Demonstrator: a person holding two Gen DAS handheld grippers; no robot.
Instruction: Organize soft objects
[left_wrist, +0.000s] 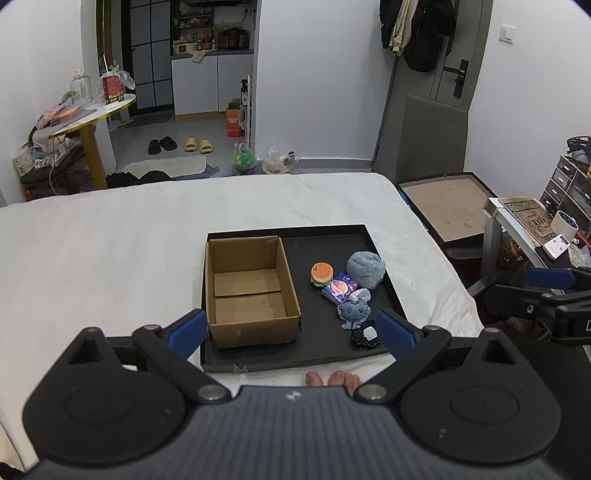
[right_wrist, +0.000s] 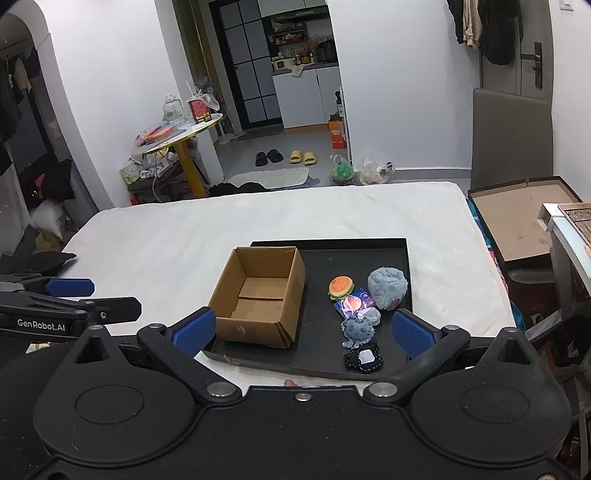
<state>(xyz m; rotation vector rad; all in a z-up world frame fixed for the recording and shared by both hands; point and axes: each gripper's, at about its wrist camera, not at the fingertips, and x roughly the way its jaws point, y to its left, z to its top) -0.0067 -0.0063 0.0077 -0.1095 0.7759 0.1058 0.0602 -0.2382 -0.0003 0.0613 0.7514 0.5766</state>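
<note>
A black tray (left_wrist: 332, 230) (right_wrist: 391, 245) lies on a white bed. On its left stands an open, empty cardboard box (left_wrist: 247, 291) (right_wrist: 258, 295). On its right lie a burger plush (left_wrist: 322, 274) (right_wrist: 341, 287), a grey-blue fuzzy ball (left_wrist: 365, 268) (right_wrist: 388, 288), a purple tissue pack (left_wrist: 340, 288) (right_wrist: 354, 303), a grey-blue octopus plush (left_wrist: 354, 312) (right_wrist: 356, 329) and a black-and-white plush (left_wrist: 365, 334) (right_wrist: 364, 357). My left gripper (left_wrist: 291, 328) is open and empty above the tray's near edge. My right gripper (right_wrist: 303, 330) is open and empty, also near that edge.
The white bed (left_wrist: 110, 240) (right_wrist: 184, 229) spreads around the tray. A large open flat box (left_wrist: 443, 206) (right_wrist: 517, 218) stands right of the bed, beside a cluttered desk (left_wrist: 535, 229). A round yellow table (left_wrist: 92, 114) stands at the far left.
</note>
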